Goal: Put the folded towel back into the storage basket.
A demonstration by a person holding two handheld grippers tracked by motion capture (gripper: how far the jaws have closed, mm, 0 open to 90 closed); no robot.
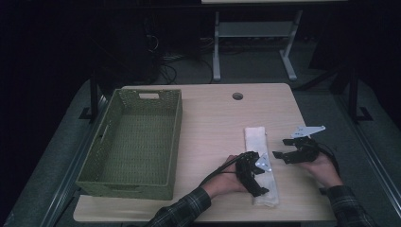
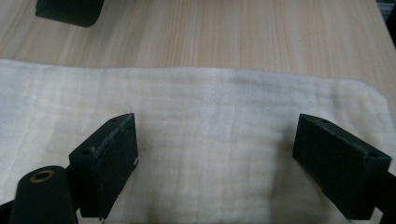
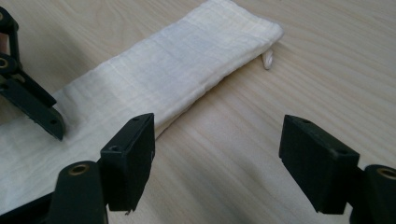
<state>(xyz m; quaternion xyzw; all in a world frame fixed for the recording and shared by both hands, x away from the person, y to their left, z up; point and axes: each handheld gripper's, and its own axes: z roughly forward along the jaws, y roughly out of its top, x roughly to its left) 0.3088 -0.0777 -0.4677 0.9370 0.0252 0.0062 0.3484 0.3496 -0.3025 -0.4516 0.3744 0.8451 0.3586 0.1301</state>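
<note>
Resting lengthwise on the table (image 1: 208, 123), right of the green basket (image 1: 97, 177): a folded white cloth (image 1: 257, 139). Left gripper (image 2: 215, 154) jaws wide open, spanning the cloth, perhaps touching it. Right gripper (image 3: 217, 158) wide open, empty, beside the cloth's edge.

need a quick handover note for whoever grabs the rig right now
Left gripper: open, jaws spread over the near part of the folded cloth, nothing gripped.
Right gripper: open, just right of the cloth, jaws over bare table, holding nothing.
Cloth: a long folded strip lying flat on the table, right of centre.
Basket: green, at the table's left, nothing in it.
Done: the cloth lies folded into a strip; neither gripper has it.
Left: probably grip the cloth, perhaps fold it again, and move it to the basket.
</note>
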